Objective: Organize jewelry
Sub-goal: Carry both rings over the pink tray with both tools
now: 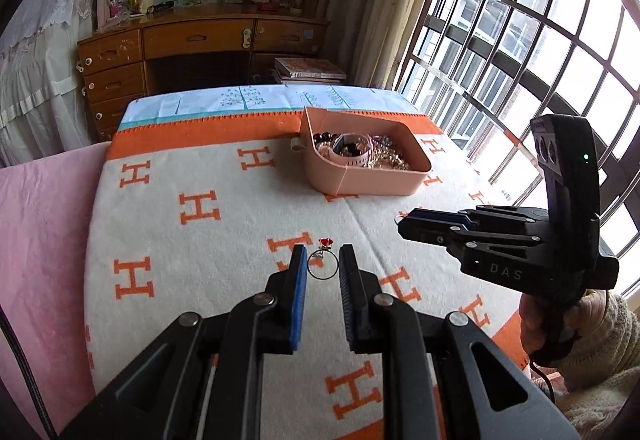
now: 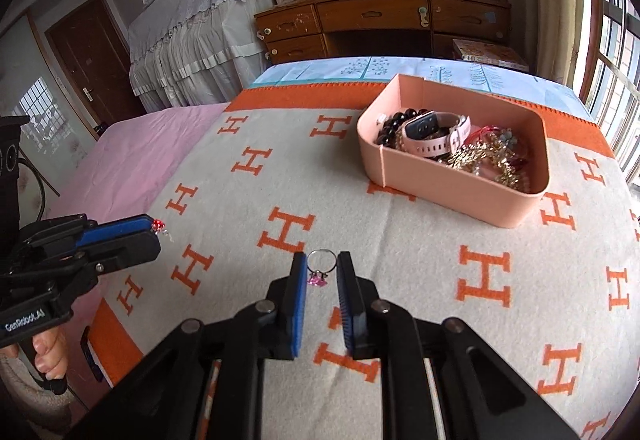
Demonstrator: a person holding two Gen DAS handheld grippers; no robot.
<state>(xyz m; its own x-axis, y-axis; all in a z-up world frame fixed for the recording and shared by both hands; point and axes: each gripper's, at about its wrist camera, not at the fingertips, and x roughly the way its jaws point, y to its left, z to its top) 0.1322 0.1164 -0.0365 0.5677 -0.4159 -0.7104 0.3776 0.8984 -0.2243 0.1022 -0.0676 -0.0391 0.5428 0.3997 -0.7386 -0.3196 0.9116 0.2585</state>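
Blue-padded jaws of the left gripper (image 1: 323, 260) pinch a thin silver ring with a red stone (image 1: 322, 264); the right gripper (image 2: 322, 264) pinches a silver ring with a pink stone (image 2: 320, 268) — both held above the cream-and-orange H-patterned blanket (image 2: 360, 240). Farther off sits the pink plastic box (image 2: 460, 191) — heaped with a pink-strapped watch (image 2: 434, 131), beads and chains.

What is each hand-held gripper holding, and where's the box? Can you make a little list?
left hand-held gripper: shut on red-stone ring
right hand-held gripper: shut on pink-stone ring
pink box: open, on the blanket, beyond both grippers
inside box: pink watch, dark beads, gold chains
blanket: cream with orange H letters
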